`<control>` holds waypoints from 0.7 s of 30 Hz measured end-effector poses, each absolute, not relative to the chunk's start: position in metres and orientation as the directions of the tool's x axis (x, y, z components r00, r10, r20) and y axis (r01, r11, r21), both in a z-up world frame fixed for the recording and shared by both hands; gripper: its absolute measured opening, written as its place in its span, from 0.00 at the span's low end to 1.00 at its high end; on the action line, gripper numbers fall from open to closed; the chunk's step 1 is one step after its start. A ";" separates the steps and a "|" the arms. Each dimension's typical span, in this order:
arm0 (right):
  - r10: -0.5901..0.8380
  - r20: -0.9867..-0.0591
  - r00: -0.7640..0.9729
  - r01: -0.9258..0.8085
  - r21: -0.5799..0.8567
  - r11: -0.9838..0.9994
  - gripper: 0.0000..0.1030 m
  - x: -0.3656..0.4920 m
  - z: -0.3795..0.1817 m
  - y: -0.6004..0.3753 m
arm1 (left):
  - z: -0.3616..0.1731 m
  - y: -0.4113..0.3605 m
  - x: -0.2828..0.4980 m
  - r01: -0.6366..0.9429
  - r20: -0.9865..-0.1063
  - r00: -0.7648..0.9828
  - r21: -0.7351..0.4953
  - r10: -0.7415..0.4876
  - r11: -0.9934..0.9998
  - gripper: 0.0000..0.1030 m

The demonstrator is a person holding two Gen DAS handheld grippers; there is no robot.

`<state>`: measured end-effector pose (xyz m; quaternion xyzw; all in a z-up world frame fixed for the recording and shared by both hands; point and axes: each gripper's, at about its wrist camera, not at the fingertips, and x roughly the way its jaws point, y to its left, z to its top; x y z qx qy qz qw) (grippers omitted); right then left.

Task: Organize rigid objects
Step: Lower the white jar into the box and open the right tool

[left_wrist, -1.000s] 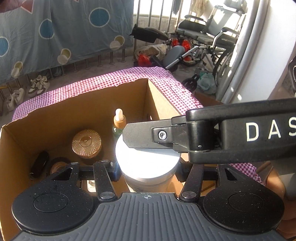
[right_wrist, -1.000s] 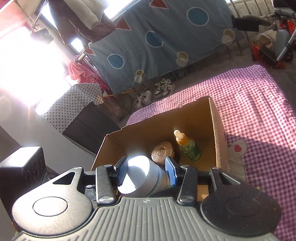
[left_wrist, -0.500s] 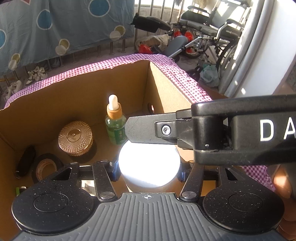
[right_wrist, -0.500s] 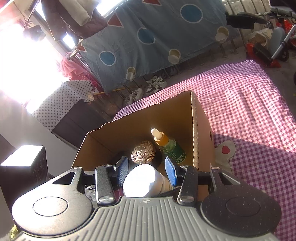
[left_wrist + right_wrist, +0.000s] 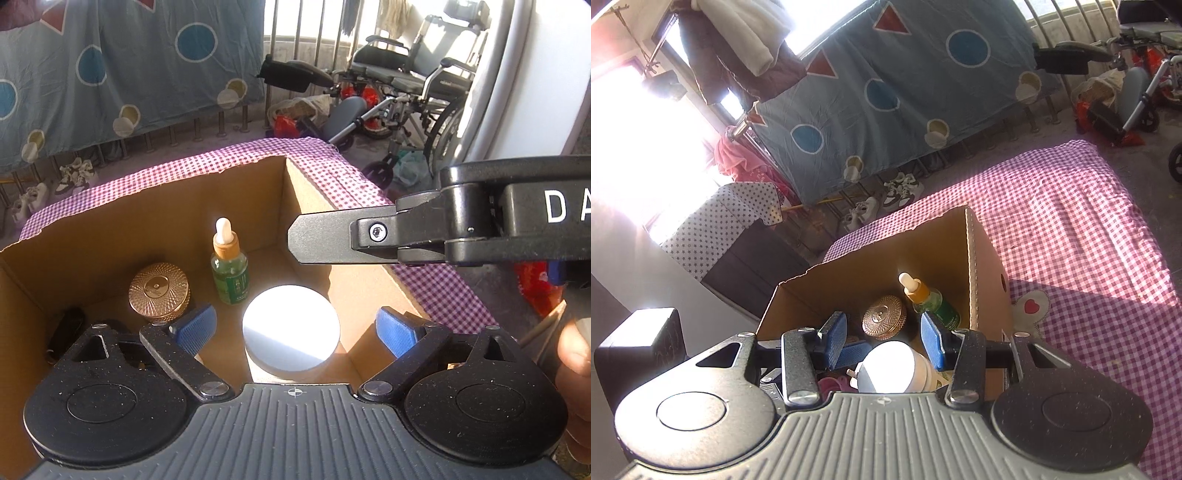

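1. The left gripper (image 5: pixel 293 326) is opening its jaws; the blue fingers (image 5: pixel 194 326) stand wide on both sides of the white jar (image 5: pixel 291 338) and do not touch it, so the jar is released.
2. The right gripper (image 5: pixel 884 341) hangs above the box with its blue pads (image 5: pixel 932 345) half apart. The white jar (image 5: pixel 892 369) shows lower between them, but nothing is grasped.
3. In the left wrist view one finger of the right gripper (image 5: pixel 332 238) crosses above the box from the right side.
4. The cardboard box (image 5: pixel 147 210) stands open on a purple checked cloth (image 5: pixel 1071 229).
5. Inside the box the white jar stands upright on the floor, near the right wall.
6. Behind the jar stands a green dropper bottle (image 5: pixel 229 266) with a white bulb and an amber collar.
7. To the left of the bottle there is a round gold tin (image 5: pixel 159 291) with a ribbed lid.
8. A dark object (image 5: pixel 64 328) lies at the left wall; I cannot tell what it is.
9. The jar is round and low, with a flat white lid that shines very bright in the sun.
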<state>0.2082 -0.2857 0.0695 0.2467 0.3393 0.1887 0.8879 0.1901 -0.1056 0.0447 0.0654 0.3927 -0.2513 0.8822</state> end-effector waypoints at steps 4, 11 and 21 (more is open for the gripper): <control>0.496 -0.459 0.737 -0.183 0.571 0.800 0.54 0.186 0.086 -0.291 | 0.061 -0.097 0.175 0.494 -0.677 0.612 -0.077 -0.409 0.866 0.95; 0.488 -0.366 0.792 -0.219 0.576 0.788 0.57 0.148 0.113 -0.296 | 0.092 -0.075 0.142 0.474 -0.585 0.692 -0.075 -0.424 0.878 0.99; 0.476 -0.313 0.822 -0.252 0.551 0.796 0.70 0.102 0.129 -0.287 | 0.115 -0.041 0.105 0.413 -0.526 0.745 -0.119 -0.410 0.903 1.00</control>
